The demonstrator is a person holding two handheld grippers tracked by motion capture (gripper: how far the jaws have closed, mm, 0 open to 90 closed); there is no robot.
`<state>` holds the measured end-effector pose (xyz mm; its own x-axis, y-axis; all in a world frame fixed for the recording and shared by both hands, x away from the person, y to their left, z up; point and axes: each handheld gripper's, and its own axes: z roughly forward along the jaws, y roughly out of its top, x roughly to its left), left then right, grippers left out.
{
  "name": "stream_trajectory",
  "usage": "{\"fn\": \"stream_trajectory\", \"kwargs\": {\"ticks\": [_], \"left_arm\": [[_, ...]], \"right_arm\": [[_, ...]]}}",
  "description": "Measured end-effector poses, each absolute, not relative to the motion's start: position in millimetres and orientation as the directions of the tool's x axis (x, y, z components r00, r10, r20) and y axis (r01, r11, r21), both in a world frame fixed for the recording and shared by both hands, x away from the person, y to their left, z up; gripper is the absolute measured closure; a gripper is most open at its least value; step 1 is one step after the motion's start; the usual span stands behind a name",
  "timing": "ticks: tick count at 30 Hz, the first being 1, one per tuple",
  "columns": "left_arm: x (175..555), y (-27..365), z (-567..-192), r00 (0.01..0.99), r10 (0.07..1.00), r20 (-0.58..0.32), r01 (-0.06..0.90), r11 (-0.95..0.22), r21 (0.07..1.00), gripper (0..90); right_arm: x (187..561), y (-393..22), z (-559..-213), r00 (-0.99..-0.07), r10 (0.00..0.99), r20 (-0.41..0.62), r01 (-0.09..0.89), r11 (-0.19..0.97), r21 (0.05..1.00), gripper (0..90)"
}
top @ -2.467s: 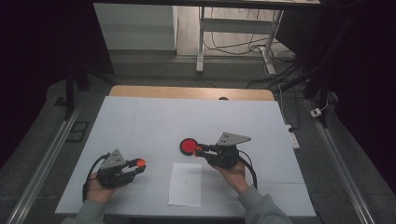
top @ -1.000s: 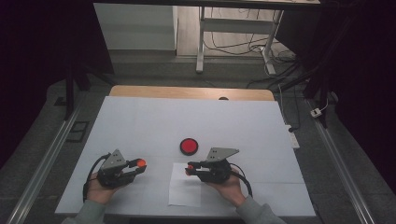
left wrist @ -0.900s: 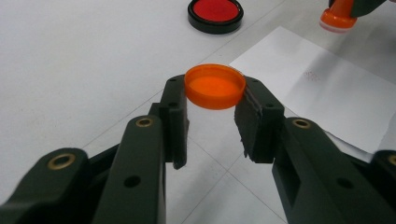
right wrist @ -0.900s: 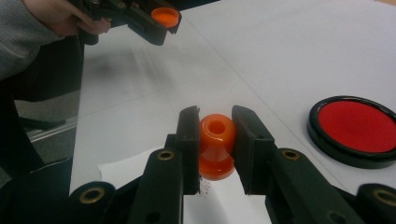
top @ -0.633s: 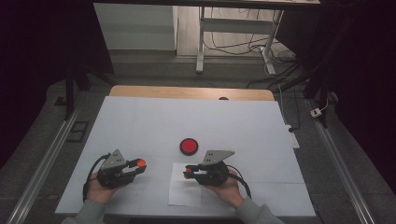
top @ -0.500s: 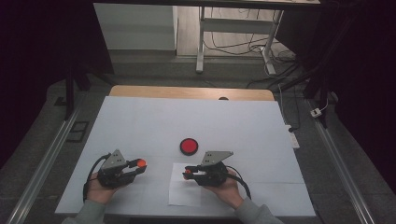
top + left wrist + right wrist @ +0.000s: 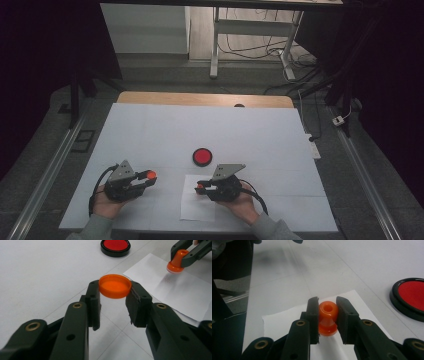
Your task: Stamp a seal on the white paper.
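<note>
Table: wide white table top (image 7: 150,130), pale wood strip along far edge; near edge cut off by frame bottom. Room: far half bare, also the strip right of the paper; dark floor and metal rails on both sides.
Paper: white rectangular paper sheet (image 7: 192,207) near front edge, between the two hands; its right part hidden under the right gripper in high view. Faint reddish mark on it below the stamp in left gripper view (image 7: 167,278), too pale to read.
Ink pad: round red ink pad in black rim (image 7: 202,156), just beyond the sheet, apart from it, lid off. Cut off at right edge in right gripper view (image 7: 412,298).
L gripper: black two-jaw left gripper (image 7: 113,298) w/ grey plate, left of the sheet, jaws pinching the cap by its rim.
R gripper: black two-jaw right gripper (image 7: 327,315), over the sheet, jaws clamped on the stamp's waist.
Cap: flat round orange plastic cap (image 7: 115,286), held level off the table, hollow side up.
Stamp: small orange plastic stamp with knob handle (image 7: 327,317), upright, base on or just above the paper; contact not resolvable. Stamp face hidden.
</note>
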<state>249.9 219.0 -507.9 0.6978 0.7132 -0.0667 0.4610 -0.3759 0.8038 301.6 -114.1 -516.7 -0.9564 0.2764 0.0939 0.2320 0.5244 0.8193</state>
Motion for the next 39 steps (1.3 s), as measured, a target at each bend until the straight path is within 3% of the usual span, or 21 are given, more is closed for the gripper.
{"fn": "stream_trajectory", "kwargs": {"ticks": [39], "left_arm": [[250,218,-509,0.698,0.713,-0.067,0.463,-0.378,0.802,64.7]], "right_arm": [[302,-106,-532,-0.959,0.279,0.047,0.208,0.582,0.786,72.4]]}}
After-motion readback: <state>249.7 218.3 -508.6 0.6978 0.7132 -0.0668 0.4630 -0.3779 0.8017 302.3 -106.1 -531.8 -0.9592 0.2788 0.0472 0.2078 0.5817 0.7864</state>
